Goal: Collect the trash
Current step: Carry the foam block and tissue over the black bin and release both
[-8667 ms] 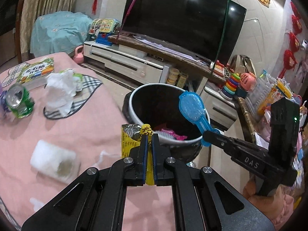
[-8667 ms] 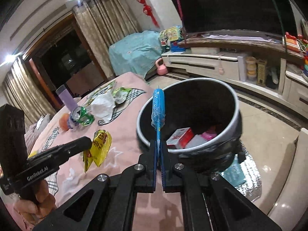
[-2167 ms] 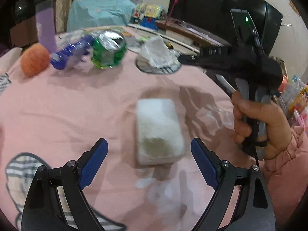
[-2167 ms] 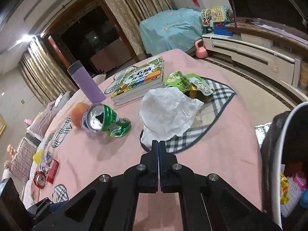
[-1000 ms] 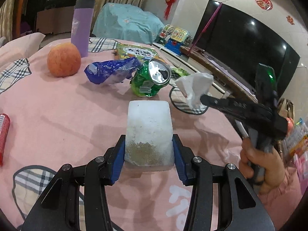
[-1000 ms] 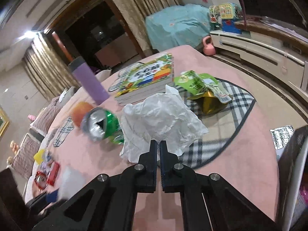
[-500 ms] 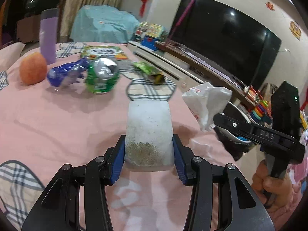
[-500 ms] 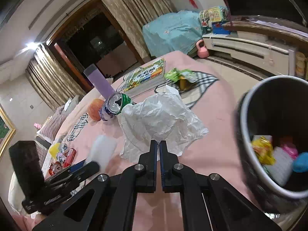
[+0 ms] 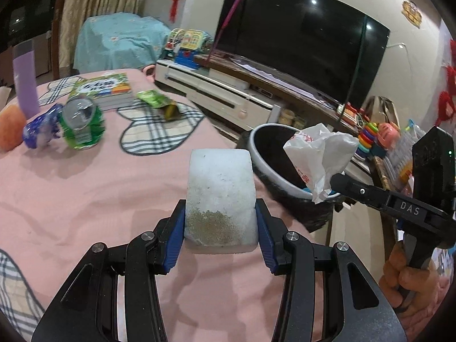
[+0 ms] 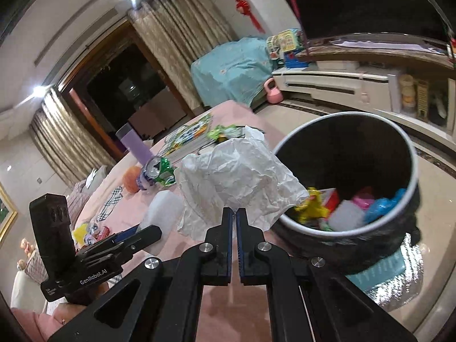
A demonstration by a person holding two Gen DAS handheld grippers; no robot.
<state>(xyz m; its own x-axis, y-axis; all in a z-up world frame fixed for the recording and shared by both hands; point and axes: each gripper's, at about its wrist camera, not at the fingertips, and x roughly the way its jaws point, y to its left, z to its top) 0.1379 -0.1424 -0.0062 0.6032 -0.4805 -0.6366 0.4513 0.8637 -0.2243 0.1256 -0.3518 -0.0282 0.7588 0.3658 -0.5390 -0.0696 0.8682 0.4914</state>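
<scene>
Pink-clothed table (image 9: 85,199) borders bin (image 10: 410,154) at right of frame; left gripper (image 9: 221,229) fingers clamp foam block (image 9: 221,193), right gripper (image 10: 236,228) fingers pinch crumpled paper (image 10: 236,182) by one edge, likely to snag or miss.

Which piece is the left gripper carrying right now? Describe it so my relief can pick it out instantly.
Start at the pink tablecloth beside the black trash bin. Just above the cloth, clamped between the left gripper's blue pads, is a white foam block. Unlike the crumpled white paper in the right gripper, it is a rounded rectangular slab with a yellowish-brown stain at its near end.
</scene>
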